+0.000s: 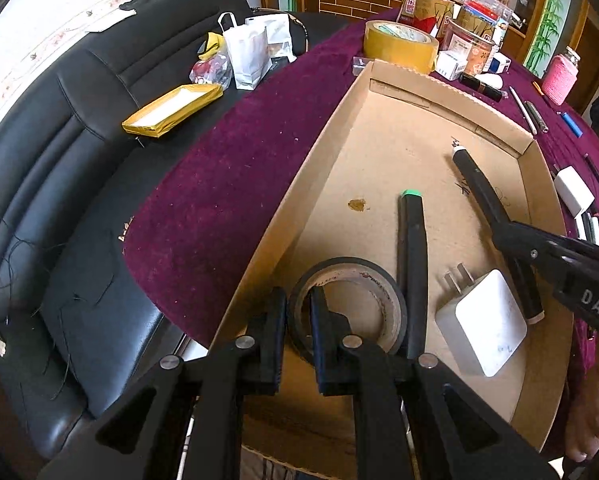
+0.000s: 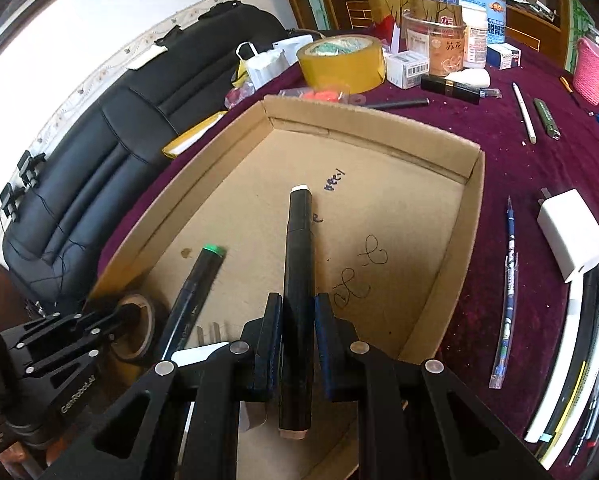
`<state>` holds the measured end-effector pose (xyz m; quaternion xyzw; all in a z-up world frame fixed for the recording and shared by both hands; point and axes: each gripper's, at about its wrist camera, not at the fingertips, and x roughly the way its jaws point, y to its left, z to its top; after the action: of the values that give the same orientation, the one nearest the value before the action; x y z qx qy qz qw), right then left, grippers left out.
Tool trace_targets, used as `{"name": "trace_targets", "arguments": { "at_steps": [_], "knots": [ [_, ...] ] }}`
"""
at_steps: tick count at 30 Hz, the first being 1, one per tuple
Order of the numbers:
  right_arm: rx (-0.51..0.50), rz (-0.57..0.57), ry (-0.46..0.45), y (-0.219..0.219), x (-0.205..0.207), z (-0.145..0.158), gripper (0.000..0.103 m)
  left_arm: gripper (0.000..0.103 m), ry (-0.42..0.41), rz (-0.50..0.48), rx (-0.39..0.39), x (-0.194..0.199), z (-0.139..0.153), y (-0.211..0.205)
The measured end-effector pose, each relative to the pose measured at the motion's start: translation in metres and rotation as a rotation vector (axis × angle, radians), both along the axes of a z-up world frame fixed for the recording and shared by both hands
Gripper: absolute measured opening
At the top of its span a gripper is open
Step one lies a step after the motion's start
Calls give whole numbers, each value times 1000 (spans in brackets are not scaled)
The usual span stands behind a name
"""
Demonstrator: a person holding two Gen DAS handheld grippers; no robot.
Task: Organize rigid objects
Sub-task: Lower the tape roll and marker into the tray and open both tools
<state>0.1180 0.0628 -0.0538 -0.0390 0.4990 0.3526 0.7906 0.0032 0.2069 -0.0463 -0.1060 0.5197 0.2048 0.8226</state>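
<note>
A shallow cardboard tray (image 1: pixel 327 140) (image 2: pixel 203 176) lies on the purple cloth. In it are a black tape roll (image 1: pixel 347 266) (image 2: pixel 149 316), a green-capped marker (image 1: pixel 413 260) (image 2: pixel 195 292) and a white charger (image 1: pixel 483 324). My left gripper (image 1: pixel 297 298) (image 2: pixel 119 312) is shut on the near wall of the tape roll, one finger inside the ring and one outside. Over the tray's right half, my right gripper (image 2: pixel 299 300) (image 1: pixel 515 240) is shut on a black marker with a white cap (image 2: pixel 299 240) (image 1: pixel 475 180). I cannot tell if its cap end touches the tray floor.
A yellow tape roll (image 2: pixel 339 64) (image 1: pixel 399 46), boxes and jars crowd the cloth behind the tray. Right of the tray lie a second white charger (image 2: pixel 571 232), a blue pen (image 2: pixel 507 288) and several more pens. A black sofa (image 1: pixel 59 160) stands to the left.
</note>
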Motion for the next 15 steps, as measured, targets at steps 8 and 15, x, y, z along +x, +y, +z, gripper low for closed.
{"name": "trace_targets", "arguments": {
  "at_steps": [8,15],
  "knots": [
    [-78,3,-60,10,-4,-3,18,13,-9,-7,4,-1,-1,0],
    [-53,7,-34,5,-3,-2,22,35,-21,-26,-27,-5,4,-5]
  ]
}}
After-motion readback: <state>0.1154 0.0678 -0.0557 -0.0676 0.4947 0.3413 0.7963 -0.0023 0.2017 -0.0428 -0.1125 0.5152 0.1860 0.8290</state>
